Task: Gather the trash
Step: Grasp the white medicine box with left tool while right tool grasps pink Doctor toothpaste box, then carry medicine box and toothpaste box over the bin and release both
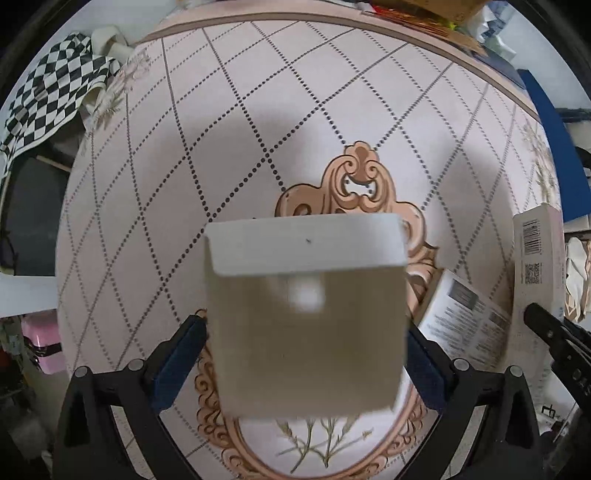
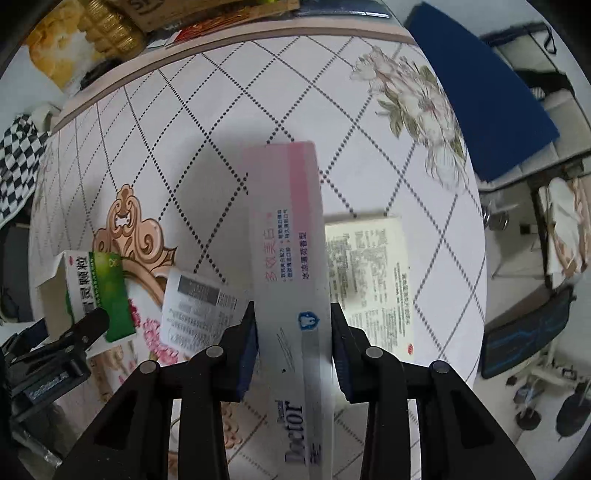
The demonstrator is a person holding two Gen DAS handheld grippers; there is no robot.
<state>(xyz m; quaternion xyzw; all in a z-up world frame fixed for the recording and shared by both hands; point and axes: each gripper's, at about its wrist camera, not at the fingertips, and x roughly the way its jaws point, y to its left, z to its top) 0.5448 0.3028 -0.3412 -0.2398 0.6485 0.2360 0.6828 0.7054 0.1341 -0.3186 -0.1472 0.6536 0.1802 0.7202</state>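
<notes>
My left gripper (image 1: 306,354) is shut on an open green-and-white medicine box (image 1: 306,314), held above the round table (image 1: 258,129); the same box shows at the left of the right wrist view (image 2: 94,291). My right gripper (image 2: 293,347) is shut on a long pink-and-white toothpaste box (image 2: 288,240), held above the table; its barcoded end shows at the right of the left wrist view (image 1: 535,266). A white printed box (image 2: 199,310) lies on the table between the grippers, also seen in the left wrist view (image 1: 461,325). A printed leaflet (image 2: 369,273) lies right of the toothpaste box.
The table has a pink patterned cloth with a curved far edge (image 2: 207,48). A checkered cloth (image 1: 51,99) hangs at the far left. Cardboard and packets (image 2: 92,33) sit beyond the far edge. A blue board (image 2: 480,92) leans at the right.
</notes>
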